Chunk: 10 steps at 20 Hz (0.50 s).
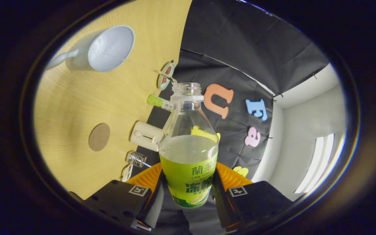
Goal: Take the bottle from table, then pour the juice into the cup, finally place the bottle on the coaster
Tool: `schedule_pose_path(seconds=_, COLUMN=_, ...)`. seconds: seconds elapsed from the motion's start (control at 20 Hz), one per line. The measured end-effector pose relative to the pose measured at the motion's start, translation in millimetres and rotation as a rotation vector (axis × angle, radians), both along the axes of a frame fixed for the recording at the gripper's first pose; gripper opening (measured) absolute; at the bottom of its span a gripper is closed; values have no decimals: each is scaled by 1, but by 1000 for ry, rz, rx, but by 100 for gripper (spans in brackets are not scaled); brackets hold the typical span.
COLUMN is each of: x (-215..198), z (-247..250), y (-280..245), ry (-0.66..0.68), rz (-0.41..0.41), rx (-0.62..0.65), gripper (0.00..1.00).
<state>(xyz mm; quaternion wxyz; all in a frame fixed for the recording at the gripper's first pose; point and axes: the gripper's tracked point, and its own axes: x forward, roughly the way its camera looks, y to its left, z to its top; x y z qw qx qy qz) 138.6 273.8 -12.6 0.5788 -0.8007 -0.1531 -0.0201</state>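
So the gripper (188, 195) has its two black fingers clamped on the lower body of the clear plastic bottle with the green label (189, 153), one pad on each side. The bottle sits between the fingers, cap off, open neck pointing forward, and it looks a bit under half full of pale juice. The whole view is rolled sideways, so I'd guess the tilt toward the pour is underway, though nothing is leaving the mouth yet as far as I can tell.

The pale blue ceramic cup with a handle (109, 49) is on the light wooden table (77, 107), well beyond the bottle mouth and off to one side. The round brown coaster (99, 137) lies on the table nearer the fingers, apart from the cup.

If I were doing this: get the mouth over the cup opening before tipping any further, then roll slowly so the juice doesn't surge out. Grip is low on the bottle, so watch for it pivoting in the pads
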Motion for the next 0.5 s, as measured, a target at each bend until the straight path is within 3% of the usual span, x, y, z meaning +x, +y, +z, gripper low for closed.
schedule_pose_path(seconds=0.5, x=-7, z=11, y=9, ry=-21, rz=15, rx=-51, gripper=74)
